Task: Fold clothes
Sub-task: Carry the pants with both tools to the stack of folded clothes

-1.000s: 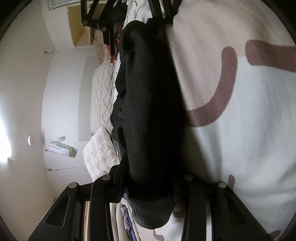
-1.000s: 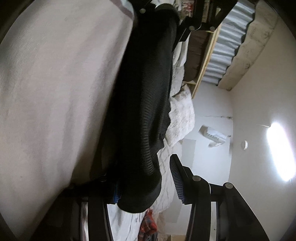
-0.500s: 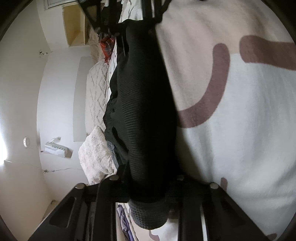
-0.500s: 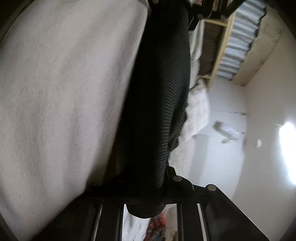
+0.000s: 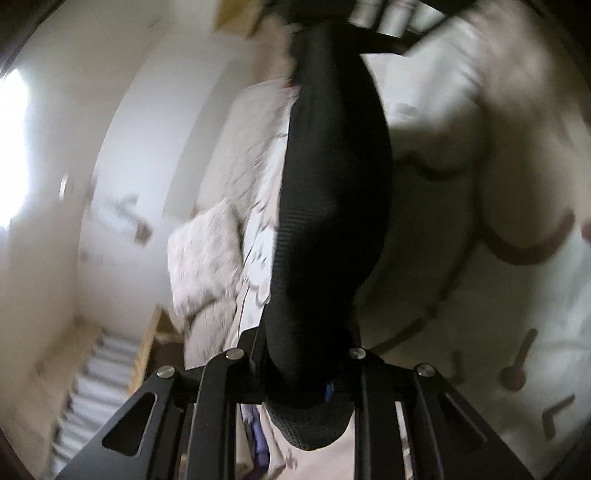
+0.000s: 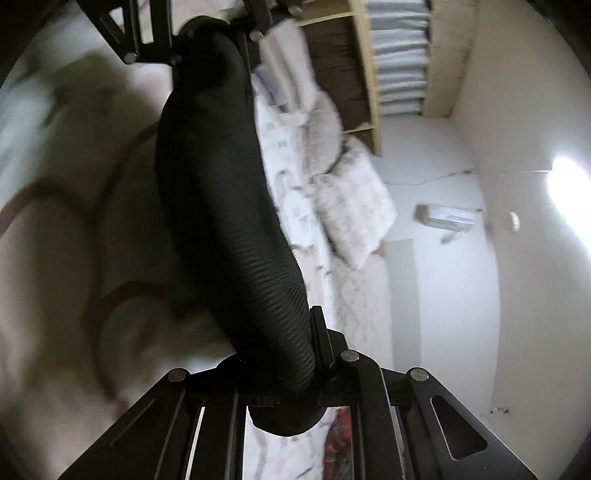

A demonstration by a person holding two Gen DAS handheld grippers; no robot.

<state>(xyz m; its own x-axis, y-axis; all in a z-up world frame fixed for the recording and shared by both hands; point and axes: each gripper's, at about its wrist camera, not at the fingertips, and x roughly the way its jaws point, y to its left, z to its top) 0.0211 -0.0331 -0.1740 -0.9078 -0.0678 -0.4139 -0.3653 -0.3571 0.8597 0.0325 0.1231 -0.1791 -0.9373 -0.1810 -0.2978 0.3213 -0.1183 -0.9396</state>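
A black ribbed knit garment (image 5: 332, 206) hangs stretched between my two grippers, lifted off the white bedspread (image 5: 517, 314). My left gripper (image 5: 303, 354) is shut on one end of it; the cloth bulges out below the jaws. My right gripper (image 6: 284, 362) is shut on the other end (image 6: 229, 206). Each gripper shows at the top of the other's view, the right one (image 5: 354, 22) and the left one (image 6: 207, 33), facing each other along the garment. The views are motion-blurred.
The bedspread (image 6: 55, 295) has brown curved patterns. Fluffy white pillows (image 6: 351, 199) and a quilted cover lie along the bed by the wall. A wooden shelf with stacked linens (image 6: 399, 55) stands at the bed's end. A red plaid cloth (image 6: 338, 443) lies near it.
Both grippers have lifted the garment off the bedspread and swung it; it now hangs free as a taut roll between them, and the views have rotated toward the room.
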